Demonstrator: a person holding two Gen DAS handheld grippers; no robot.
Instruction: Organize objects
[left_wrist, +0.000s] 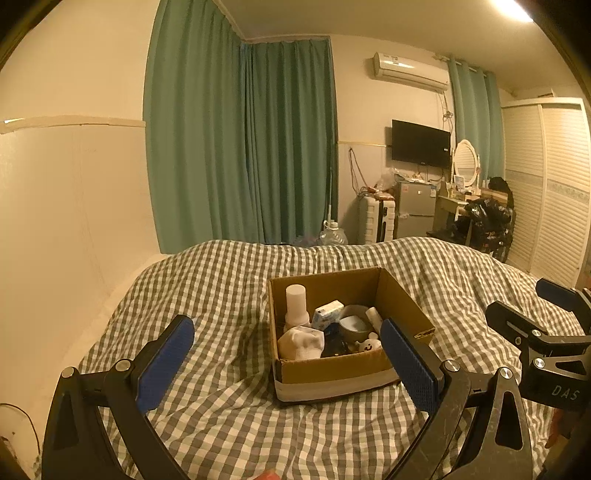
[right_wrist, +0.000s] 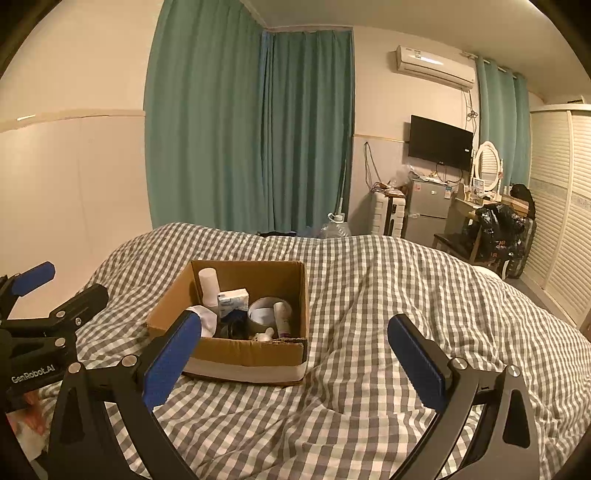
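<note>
Resting on the bed (left_wrist: 221, 424): one cardboard box (left_wrist: 332, 373), two open, empty tongs.

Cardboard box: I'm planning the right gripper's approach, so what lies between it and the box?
Only rumpled checked bedding lies between the open right gripper and the cardboard box; no loose item shows there in the right wrist view.

Filled cardboard box (right_wrist: 236, 350) on checked quilt (right_wrist: 369, 295) (right gripper (right_wrist: 291, 354) spread, empty)
</note>
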